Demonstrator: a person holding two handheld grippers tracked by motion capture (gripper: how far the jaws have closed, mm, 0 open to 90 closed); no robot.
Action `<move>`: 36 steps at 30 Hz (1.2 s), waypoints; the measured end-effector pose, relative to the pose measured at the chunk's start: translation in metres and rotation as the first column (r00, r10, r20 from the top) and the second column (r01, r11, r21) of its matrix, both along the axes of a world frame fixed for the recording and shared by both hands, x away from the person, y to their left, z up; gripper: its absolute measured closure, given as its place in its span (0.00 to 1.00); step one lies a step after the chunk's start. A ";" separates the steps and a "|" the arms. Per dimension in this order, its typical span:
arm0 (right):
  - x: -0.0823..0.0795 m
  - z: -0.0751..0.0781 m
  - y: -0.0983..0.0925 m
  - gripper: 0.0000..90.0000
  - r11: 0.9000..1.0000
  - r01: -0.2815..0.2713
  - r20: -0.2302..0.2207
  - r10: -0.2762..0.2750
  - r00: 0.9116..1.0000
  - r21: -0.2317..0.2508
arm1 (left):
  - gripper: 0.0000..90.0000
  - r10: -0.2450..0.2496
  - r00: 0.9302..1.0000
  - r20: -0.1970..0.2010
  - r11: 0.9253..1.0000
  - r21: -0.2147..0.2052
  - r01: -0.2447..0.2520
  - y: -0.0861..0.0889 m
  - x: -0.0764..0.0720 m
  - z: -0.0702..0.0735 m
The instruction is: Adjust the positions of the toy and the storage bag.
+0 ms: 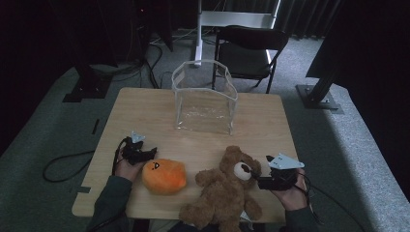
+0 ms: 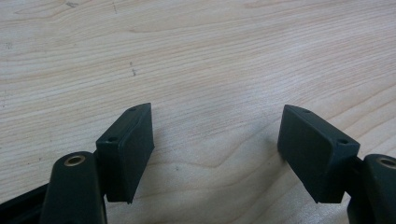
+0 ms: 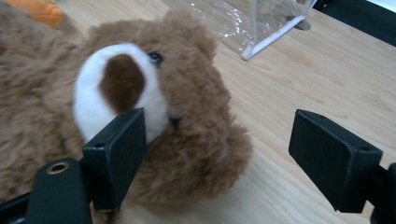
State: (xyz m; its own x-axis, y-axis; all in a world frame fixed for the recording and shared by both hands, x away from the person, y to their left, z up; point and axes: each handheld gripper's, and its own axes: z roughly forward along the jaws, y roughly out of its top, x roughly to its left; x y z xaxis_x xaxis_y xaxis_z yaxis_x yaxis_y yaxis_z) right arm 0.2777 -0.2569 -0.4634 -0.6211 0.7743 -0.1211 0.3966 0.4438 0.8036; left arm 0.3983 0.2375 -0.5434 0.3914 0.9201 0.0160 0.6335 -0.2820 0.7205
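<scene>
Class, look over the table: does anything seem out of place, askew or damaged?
Nothing looks damaged or spilled. The teddy bear lies sprawled on its back at the table's near edge, feet about at the rim, beside the orange plush; the clear bag stands upright.

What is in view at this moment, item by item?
bear: one, brown with white muzzle, lying at the near edge, head by the right tool
orange plush: one, orange, near edge, beside the left tool
clear bag: one, transparent with white edging, upright at the far middle
table: one, light wood
chair: one, black, on the floor behind the table
cables: black, on the grey floor at left
left tool: one, black, jaws open over bare wood
right tool: one, black, jaws open at the bear's head, not gripping
hands: two, at the bottom edge
</scene>
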 end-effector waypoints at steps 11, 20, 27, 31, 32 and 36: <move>-0.007 -0.014 0.016 0.24 0.999 -0.055 -0.025 0.055 0.998 0.003 | 0.31 0.001 1.000 -0.001 1.000 0.001 -0.001 0.000 0.000 0.000; 0.012 -0.015 0.023 0.36 0.996 -0.073 -0.017 0.073 0.997 -0.043 | 0.31 0.000 1.000 0.000 1.000 0.000 0.000 0.000 0.000 0.000; 0.039 -0.013 0.035 0.42 0.995 -0.063 -0.013 0.063 0.998 -0.082 | 0.31 0.000 1.000 0.000 1.000 0.000 0.000 0.000 0.000 0.000; 0.058 -0.010 0.047 0.42 0.992 -0.076 -0.010 0.075 0.997 -0.099 | 0.31 0.000 1.000 0.000 1.000 0.000 0.000 0.000 0.000 0.000; 0.063 -0.010 0.051 0.42 0.992 -0.076 -0.012 0.075 0.997 -0.101 | 0.31 0.000 1.000 0.000 1.000 0.000 0.000 0.000 0.000 0.000; 0.082 -0.008 0.063 0.43 0.991 -0.087 -0.027 0.085 0.996 -0.106 | 0.31 0.000 1.000 0.000 1.000 0.000 0.000 0.000 0.000 0.000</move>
State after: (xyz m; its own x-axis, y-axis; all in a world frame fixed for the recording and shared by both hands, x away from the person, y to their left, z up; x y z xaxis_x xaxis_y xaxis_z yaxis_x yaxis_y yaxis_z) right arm 0.3601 -0.1943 -0.4713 -0.6884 0.7012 -0.1855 0.3704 0.5597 0.7413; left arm 0.3985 0.2373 -0.5434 0.3916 0.9200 0.0155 0.6337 -0.2818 0.7204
